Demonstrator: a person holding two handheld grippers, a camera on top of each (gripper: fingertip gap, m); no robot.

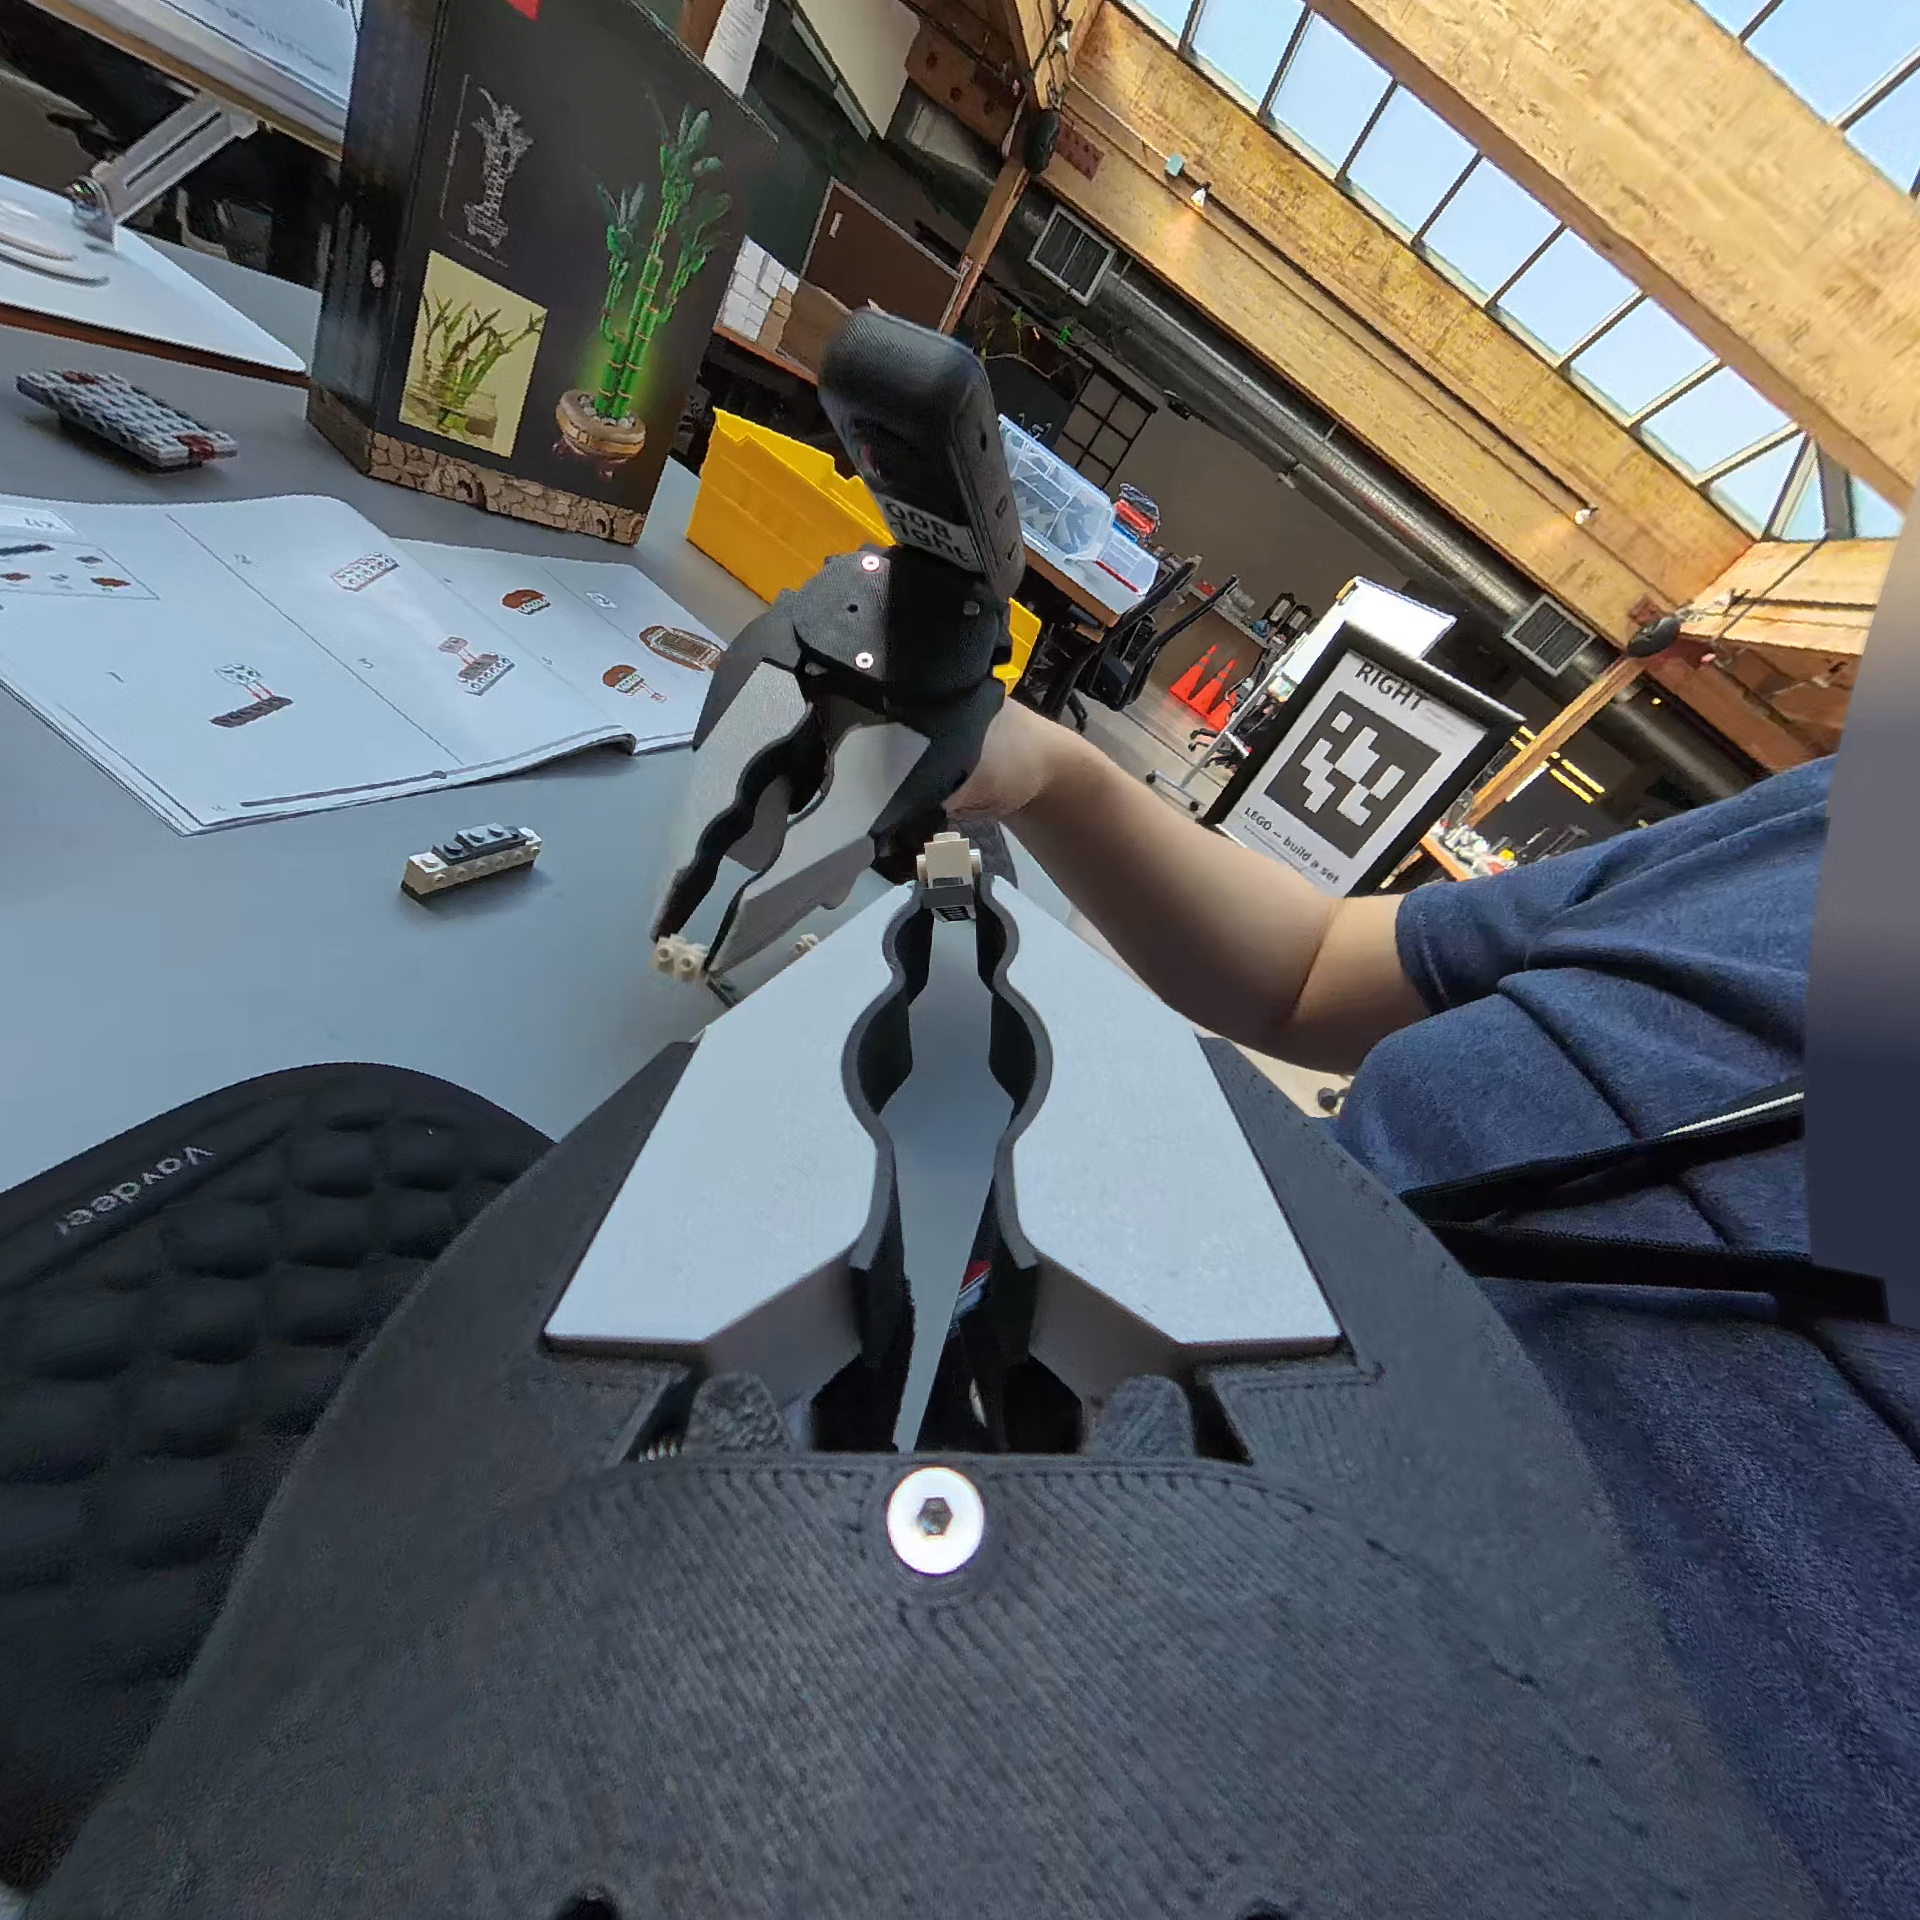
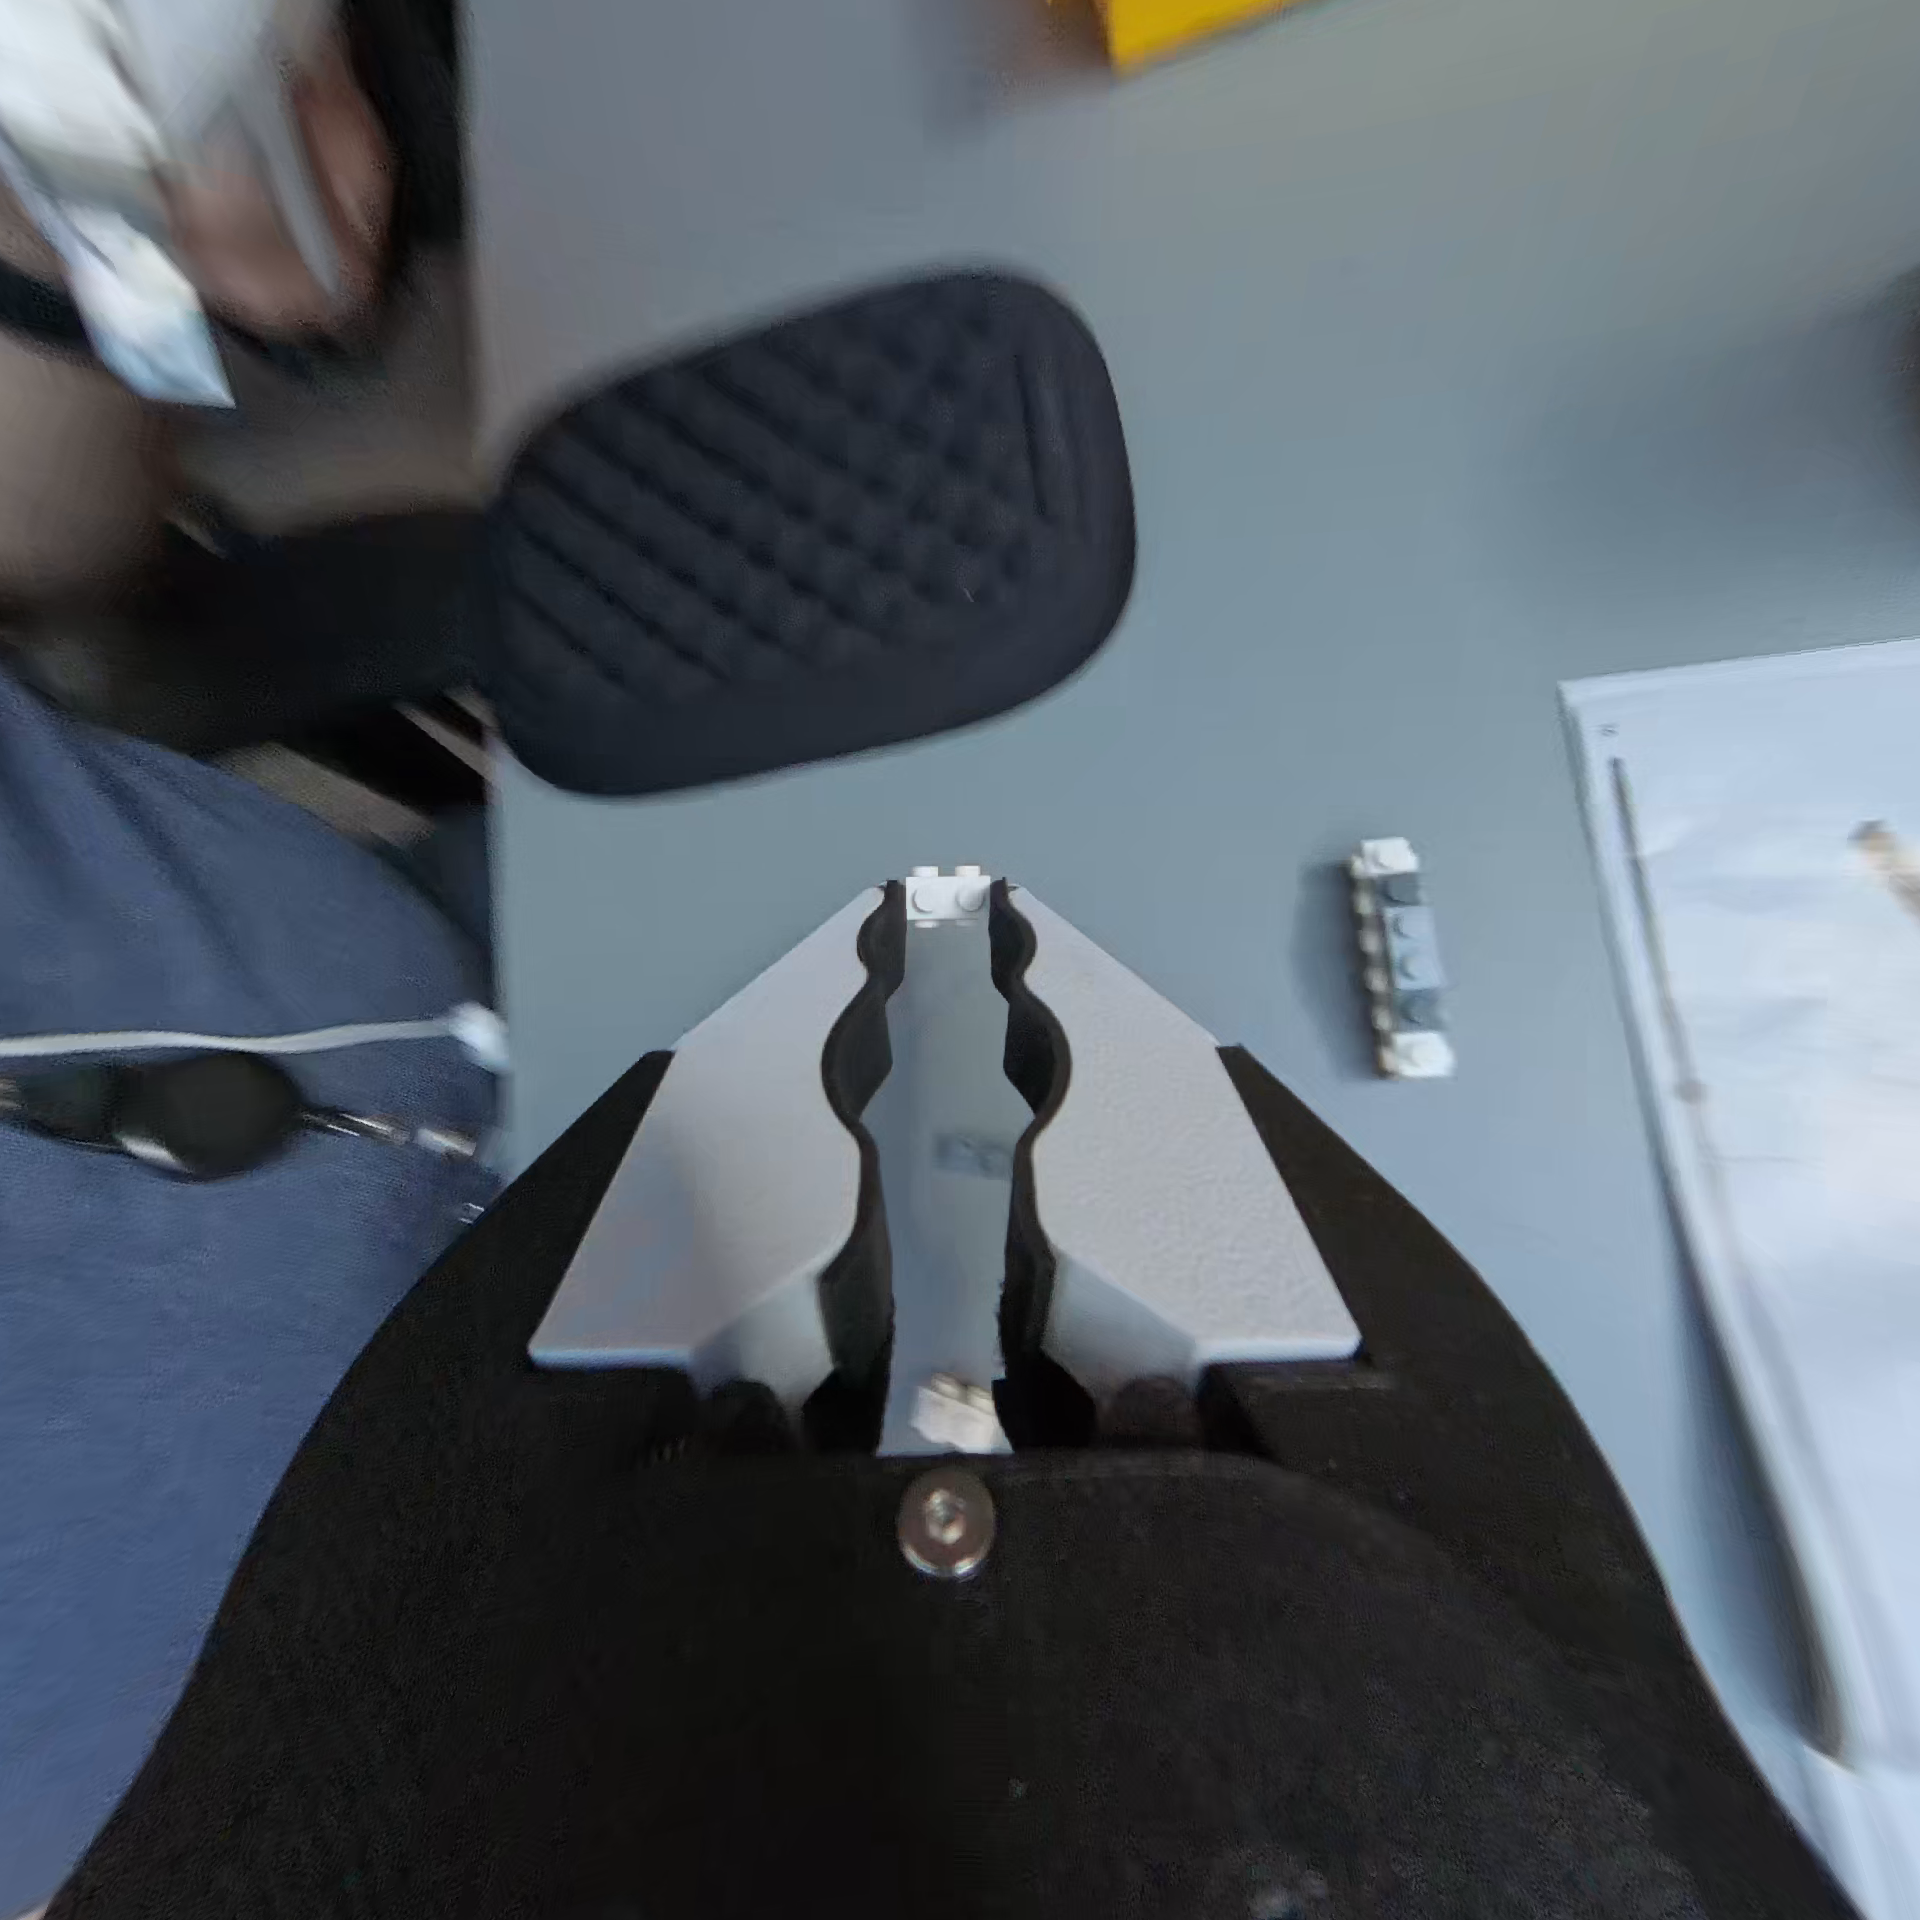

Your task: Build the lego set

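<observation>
My left gripper is shut on a small stack of a cream brick over a dark grey one, held up above the table. My right gripper is shut on a small white two-stud brick above the grey table; it also shows in the left wrist view with the white brick at its tips. A long white and grey sub-assembly lies on the table; it also shows in the left wrist view.
An open instruction booklet lies on the table, with the set's box and a yellow bin behind it. A grey studded plate lies far left. A black wrist rest sits near the edge. A person's arm reaches in. Tip to tip, the grippers are about 12 cm apart.
</observation>
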